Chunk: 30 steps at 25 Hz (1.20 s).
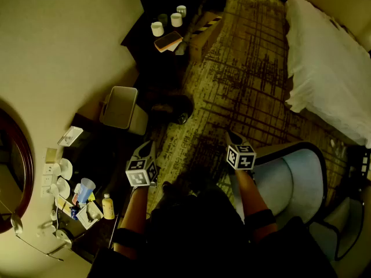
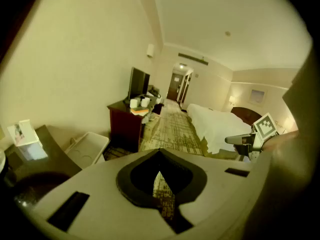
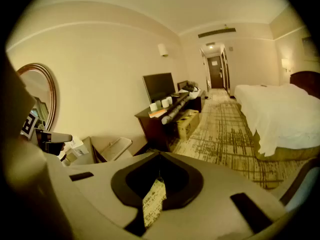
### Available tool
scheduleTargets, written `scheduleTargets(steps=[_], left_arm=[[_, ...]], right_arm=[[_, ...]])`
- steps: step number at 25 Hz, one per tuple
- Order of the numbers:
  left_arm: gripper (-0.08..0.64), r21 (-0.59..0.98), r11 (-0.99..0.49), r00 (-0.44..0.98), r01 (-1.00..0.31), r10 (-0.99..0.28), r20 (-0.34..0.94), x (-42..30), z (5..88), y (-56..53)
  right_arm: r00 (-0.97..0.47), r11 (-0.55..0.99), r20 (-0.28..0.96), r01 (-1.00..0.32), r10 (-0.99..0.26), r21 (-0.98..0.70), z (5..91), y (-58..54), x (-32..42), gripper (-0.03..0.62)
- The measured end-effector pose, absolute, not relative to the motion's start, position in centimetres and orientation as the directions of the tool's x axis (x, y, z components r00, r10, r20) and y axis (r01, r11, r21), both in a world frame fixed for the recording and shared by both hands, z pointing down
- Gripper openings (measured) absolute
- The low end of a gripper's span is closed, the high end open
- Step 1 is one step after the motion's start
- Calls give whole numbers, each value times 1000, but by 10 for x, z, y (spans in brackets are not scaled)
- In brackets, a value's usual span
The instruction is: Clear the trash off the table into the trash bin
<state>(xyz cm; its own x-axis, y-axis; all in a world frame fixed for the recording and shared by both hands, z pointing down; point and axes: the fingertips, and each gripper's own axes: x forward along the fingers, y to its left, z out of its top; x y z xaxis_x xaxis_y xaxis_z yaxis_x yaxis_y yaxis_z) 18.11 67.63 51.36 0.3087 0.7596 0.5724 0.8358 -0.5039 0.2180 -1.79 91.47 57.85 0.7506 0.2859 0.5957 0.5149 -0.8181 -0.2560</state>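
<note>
A white-sheeted bed [image 1: 330, 57] filled the right side of the hotel room, across a patterned carpet [image 1: 249, 68] from a dark dresser [image 1: 152, 51] bearing white cups [image 1: 157, 28]. A pale armchair [image 1: 295, 172] stood at the person's right. The white trash bin [image 1: 119, 107] sat on the floor against the wall, between the dresser and the dark table [image 1: 99, 149] at lower left. The trash lay at the table's near end, well apart from both grippers: a blue cup [image 1: 86, 189], a small bottle [image 1: 108, 206] just beside it and crumpled packets [image 1: 88, 213]. The person held both grippers over the carpet, angled downward. The left gripper [image 2: 159, 170] had its jaws pressed together on nothing; the right gripper [image 3: 160, 174] was likewise closed and empty.
</note>
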Motion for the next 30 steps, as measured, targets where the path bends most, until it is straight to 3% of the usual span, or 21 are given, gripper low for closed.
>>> scheduleTargets(steps=[5,14,20,30], left_arm=[[0,131,-551,420,824,750,510,200,492,640],[0,86,-791,671,606,566,479,229,469,508],[0,71,-908,808,412,401,433,233,446,384],[0,64,-987,892,145,159,423,208,446,182]], right_arm=[[844,-901,484,375,232,-220,529,904,36,21],[890,-976,430,-66,-151,-207,508,773,169,21],[831,-921,398,-342,-389,-185,482,638,234,21],[672,-771,401,-614,-622,-168,474,418,258,23]])
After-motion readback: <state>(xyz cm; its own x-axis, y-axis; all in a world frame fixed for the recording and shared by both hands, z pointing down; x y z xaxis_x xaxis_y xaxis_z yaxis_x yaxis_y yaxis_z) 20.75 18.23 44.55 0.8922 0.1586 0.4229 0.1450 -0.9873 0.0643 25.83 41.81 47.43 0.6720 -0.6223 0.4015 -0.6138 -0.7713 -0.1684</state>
